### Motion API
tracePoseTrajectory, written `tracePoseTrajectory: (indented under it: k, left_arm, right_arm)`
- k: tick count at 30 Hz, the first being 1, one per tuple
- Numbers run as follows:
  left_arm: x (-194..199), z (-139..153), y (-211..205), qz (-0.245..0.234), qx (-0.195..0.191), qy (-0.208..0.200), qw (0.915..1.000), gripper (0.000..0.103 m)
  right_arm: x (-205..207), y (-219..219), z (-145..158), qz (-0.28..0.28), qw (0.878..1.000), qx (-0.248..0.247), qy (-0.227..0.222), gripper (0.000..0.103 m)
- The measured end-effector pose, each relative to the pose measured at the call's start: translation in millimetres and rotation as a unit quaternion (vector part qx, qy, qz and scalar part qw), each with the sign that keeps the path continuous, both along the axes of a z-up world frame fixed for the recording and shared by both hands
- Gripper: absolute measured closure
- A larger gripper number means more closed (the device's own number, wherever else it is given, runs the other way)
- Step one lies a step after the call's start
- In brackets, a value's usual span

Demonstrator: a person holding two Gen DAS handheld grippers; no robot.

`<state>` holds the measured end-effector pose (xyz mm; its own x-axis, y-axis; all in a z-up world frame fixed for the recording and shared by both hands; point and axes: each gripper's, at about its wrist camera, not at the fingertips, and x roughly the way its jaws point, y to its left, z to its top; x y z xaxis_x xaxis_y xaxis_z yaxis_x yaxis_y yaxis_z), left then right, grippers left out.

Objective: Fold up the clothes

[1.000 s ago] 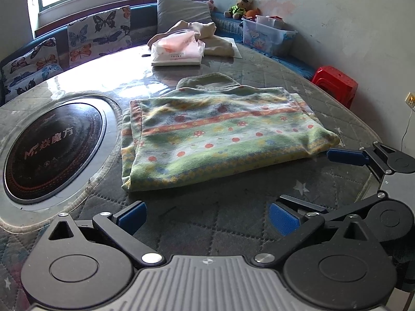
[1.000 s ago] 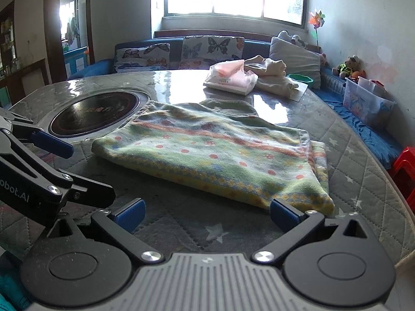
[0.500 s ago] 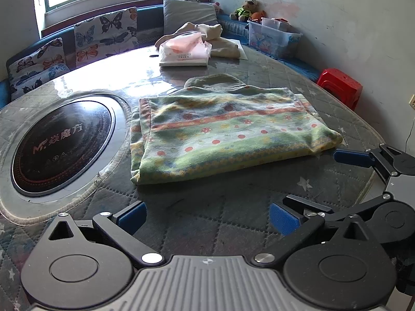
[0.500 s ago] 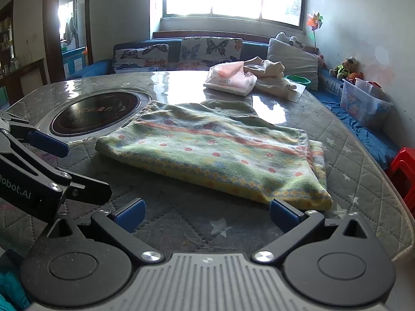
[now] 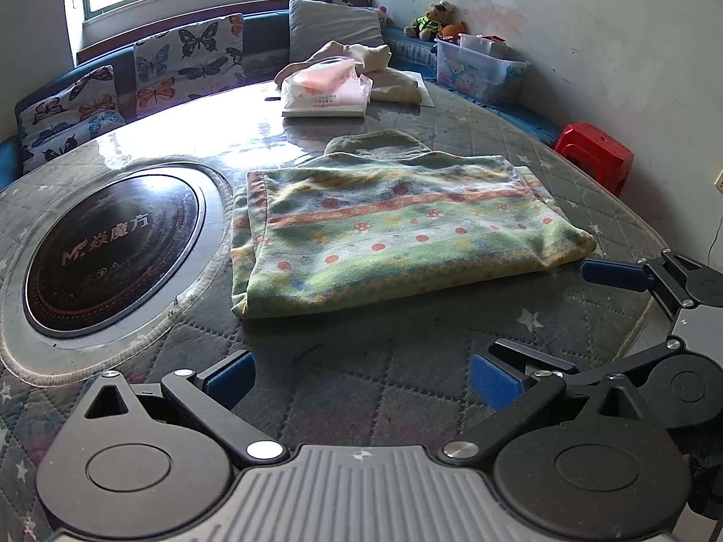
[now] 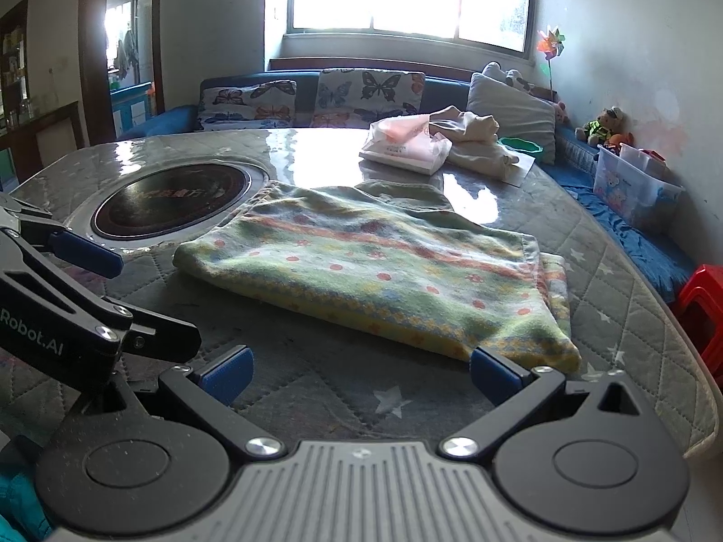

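A folded green garment with orange dots and stripes (image 5: 388, 230) lies flat on the quilted table; it also shows in the right wrist view (image 6: 384, 271). My left gripper (image 5: 361, 379) is open and empty, held back from the garment's near edge. My right gripper (image 6: 361, 372) is open and empty, its right finger pad (image 6: 492, 372) close to the garment's near right corner. The right gripper also shows at the right edge of the left wrist view (image 5: 632, 280). The left gripper shows at the left of the right wrist view (image 6: 81, 298).
A round black induction hob (image 5: 108, 244) is set in the table left of the garment. A tissue pack (image 5: 325, 90) and a beige cloth pile (image 5: 375, 67) lie at the far side. A red stool (image 5: 596, 153) and a plastic bin (image 5: 479, 67) stand off the table's right.
Both grippers have drawn back a little from the garment and the views have shifted slightly. Both stay open. The garment has not moved.
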<state>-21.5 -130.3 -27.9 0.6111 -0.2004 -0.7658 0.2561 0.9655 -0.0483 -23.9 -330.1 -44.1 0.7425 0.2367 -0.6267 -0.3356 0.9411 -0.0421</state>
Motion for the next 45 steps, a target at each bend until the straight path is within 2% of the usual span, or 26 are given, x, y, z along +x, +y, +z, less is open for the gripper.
tracePoseTrajectory:
  k: [9, 16, 25, 45]
  left_arm:
    - [4, -2, 5, 0.021, 0.005, -0.004, 0.9998, 0.0]
    - [13, -1, 8, 0.045, 0.009, -0.014, 0.9988, 0.0]
    - [25, 7, 11, 0.081, 0.002, -0.046, 0.9956, 0.0]
    - [27, 1, 17, 0.102, -0.001, -0.042, 0.9939, 0.0]
  right_arm:
    - [3, 4, 1, -0.013, 1.0, -0.009, 0.017, 0.0]
    - [10, 3, 5, -0.027, 0.999, 0.009, 0.031, 0.0]
    - [33, 1, 16, -0.075, 0.994, 0.037, 0.068, 0.0]
    - [35, 10, 13, -0.085, 0.992, 0.033, 0.087, 0.0]
